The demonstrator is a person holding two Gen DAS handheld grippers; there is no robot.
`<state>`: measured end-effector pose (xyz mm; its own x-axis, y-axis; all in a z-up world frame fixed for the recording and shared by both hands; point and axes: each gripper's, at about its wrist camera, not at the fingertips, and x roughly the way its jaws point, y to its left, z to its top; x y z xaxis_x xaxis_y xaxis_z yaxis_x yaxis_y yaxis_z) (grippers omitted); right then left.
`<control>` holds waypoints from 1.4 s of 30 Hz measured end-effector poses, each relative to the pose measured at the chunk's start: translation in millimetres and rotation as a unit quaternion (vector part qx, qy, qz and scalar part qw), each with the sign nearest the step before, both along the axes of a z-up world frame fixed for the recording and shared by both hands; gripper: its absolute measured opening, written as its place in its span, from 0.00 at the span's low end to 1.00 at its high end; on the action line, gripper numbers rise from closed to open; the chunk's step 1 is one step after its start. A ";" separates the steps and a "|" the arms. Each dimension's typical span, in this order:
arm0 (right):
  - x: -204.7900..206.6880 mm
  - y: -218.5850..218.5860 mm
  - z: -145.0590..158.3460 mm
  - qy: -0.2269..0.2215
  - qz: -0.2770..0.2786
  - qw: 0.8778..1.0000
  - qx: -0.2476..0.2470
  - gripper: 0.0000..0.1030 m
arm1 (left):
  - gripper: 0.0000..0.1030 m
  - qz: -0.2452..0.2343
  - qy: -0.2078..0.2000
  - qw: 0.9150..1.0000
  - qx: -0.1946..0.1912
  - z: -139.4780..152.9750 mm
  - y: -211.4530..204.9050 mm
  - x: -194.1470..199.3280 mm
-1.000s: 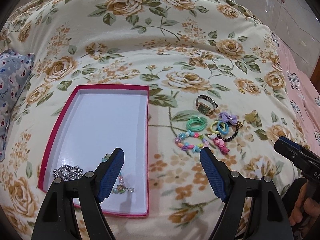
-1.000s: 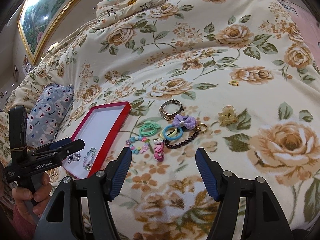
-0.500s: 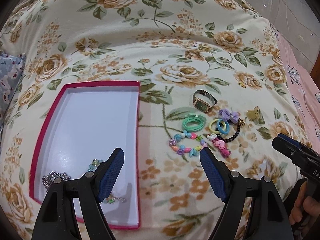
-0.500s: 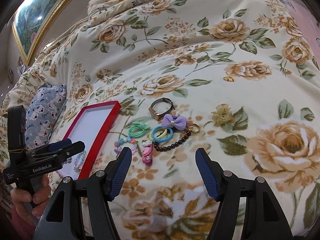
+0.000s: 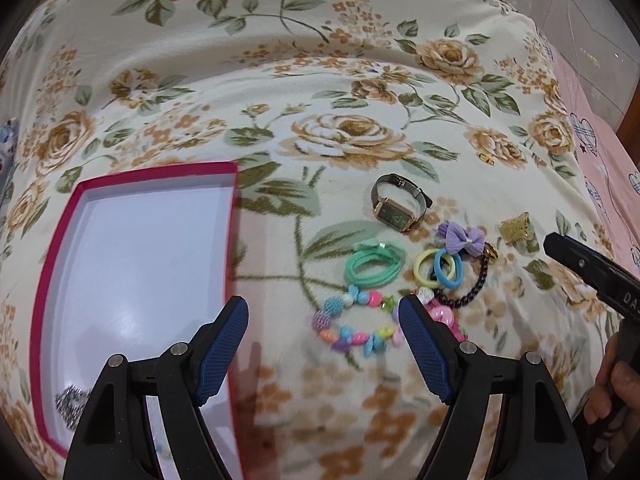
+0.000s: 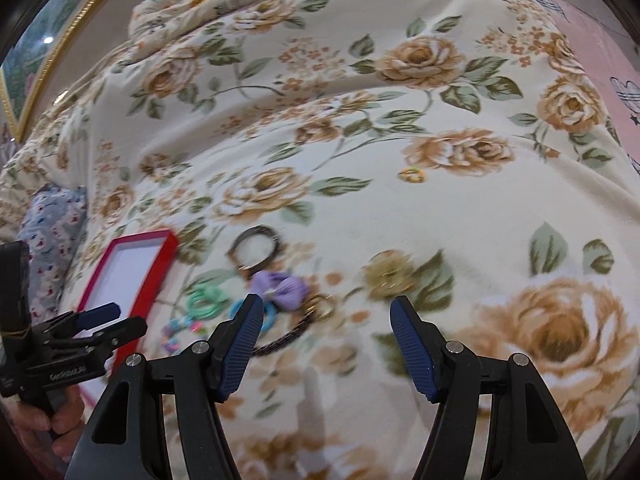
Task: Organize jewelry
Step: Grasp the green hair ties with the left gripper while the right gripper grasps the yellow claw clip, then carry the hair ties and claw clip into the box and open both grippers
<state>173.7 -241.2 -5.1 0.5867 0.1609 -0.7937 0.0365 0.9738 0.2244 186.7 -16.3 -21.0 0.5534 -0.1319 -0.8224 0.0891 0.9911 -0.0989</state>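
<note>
A red-rimmed white box (image 5: 136, 264) lies on the floral bedspread, with a silver chain (image 5: 70, 400) in its near corner. To its right lie a colourful bead bracelet (image 5: 352, 320), green hair ties (image 5: 374, 266), yellow and blue hair ties (image 5: 438, 266), a purple bow (image 5: 460, 238), a black bead bracelet (image 5: 468, 292), a pink clip (image 5: 444, 316), a watch (image 5: 396, 208) and a gold claw clip (image 5: 516, 230). My left gripper (image 5: 322, 312) is open, just short of the bead bracelet. My right gripper (image 6: 326, 310) is open above the purple bow (image 6: 280, 284) and gold clip (image 6: 390, 276).
A small gold ring (image 6: 414, 175) lies apart on the bedspread, farther back. A blue patterned pillow (image 6: 52, 240) sits at the left. A pink sheet (image 5: 600, 152) borders the bedspread on the right. A framed picture (image 6: 52, 36) hangs at the back left.
My left gripper has moved right from over the box toward the bead bracelet. My right gripper has moved forward and closer to the jewelry pile. Both stay open.
</note>
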 end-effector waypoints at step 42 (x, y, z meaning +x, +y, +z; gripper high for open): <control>5.1 23.6 5.2 -0.027 0.028 0.999 -0.009 0.04 | 0.05 -0.009 -0.006 0.999 -0.037 -1.3 16.0 14.6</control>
